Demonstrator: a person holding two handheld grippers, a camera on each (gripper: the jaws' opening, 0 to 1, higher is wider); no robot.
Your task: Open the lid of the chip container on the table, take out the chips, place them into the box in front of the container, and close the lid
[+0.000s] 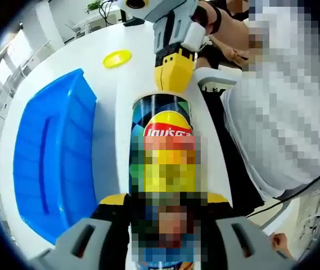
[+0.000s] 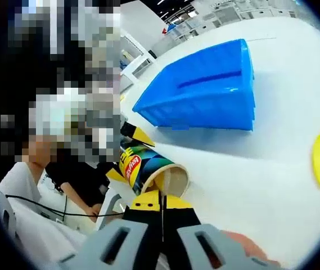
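I am gripping the chip container in my left tool, lid off at 11 o'clock on the tabletop, my clenched right tool at its mouth, box awaiting chips.

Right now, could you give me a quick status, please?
Left gripper shut on chip can, lid off on table. Right gripper shut at can mouth. Blue box alongside.

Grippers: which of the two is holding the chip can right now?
The left gripper: its jaws clamp the chip can from both sides. The right gripper sits shut at the can's open mouth, with nothing visibly held. The yellow lid lies on the white table.
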